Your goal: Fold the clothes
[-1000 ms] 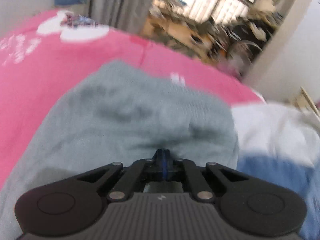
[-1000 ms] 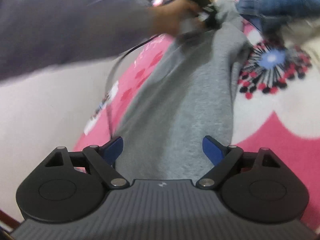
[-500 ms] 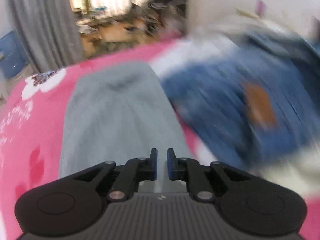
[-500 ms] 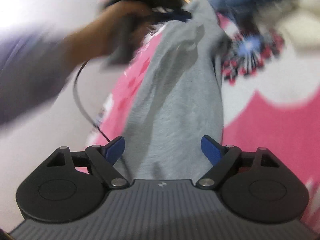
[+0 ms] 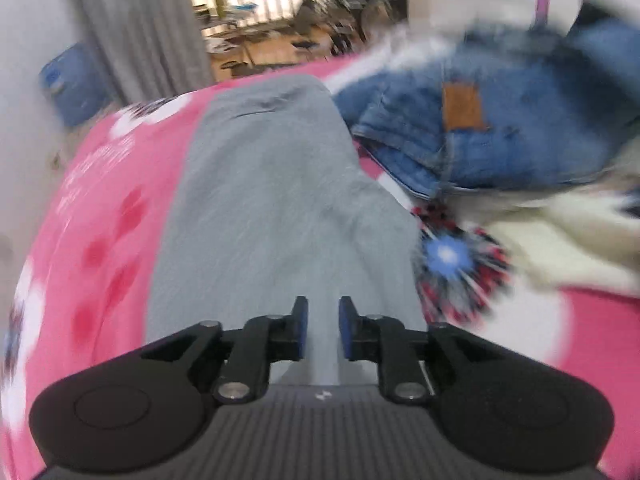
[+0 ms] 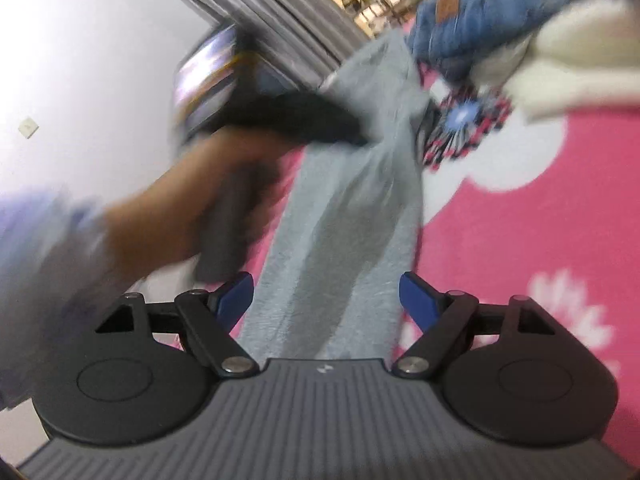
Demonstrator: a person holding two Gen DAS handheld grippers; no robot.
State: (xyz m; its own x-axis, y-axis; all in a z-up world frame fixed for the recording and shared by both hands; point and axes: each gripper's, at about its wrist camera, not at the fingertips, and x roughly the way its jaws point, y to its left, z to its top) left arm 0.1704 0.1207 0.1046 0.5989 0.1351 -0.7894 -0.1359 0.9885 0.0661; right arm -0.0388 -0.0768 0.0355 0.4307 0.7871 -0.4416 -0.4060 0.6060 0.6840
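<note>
The left claw [image 5: 322, 322] is hanging over the near part of a grey garment [image 5: 276, 208], and its blue pads [image 5: 301, 326] are drawing apart, with a narrow gap showing between them. Nothing is caught in that gap; the grey cloth is lying below it, spread flat and running away from the claw in a long folded strip. To the left of the strip a pink blanket [image 5: 104, 216] with white flowers is showing. To the right, just beside the strip's edge, a blue and red flower print [image 5: 448, 256] is sitting on the same blanket. Beyond that, a pair of blue jeans [image 5: 500, 136] with a brown patch is lying in a heap, touching the far right edge of the garment, and a cream cloth [image 5: 560, 240] is lying next to the jeans.

The right claw [image 6: 326, 296] is standing wide apart, its pads [image 6: 418, 300] on either side of the near end of the garment [image 6: 344, 240], which is passing between and under them. The pads are not pressing the cloth. Farther along the strip, a hand [image 6: 180, 208] in a pale sleeve is gripping the handle of the other claw, heavily blurred, over the garment's left side. The jeans [image 6: 480, 12] and the cream cloth [image 6: 568, 60] are lying at the far end, and the pink blanket [image 6: 520, 208] is filling the right side.
</note>
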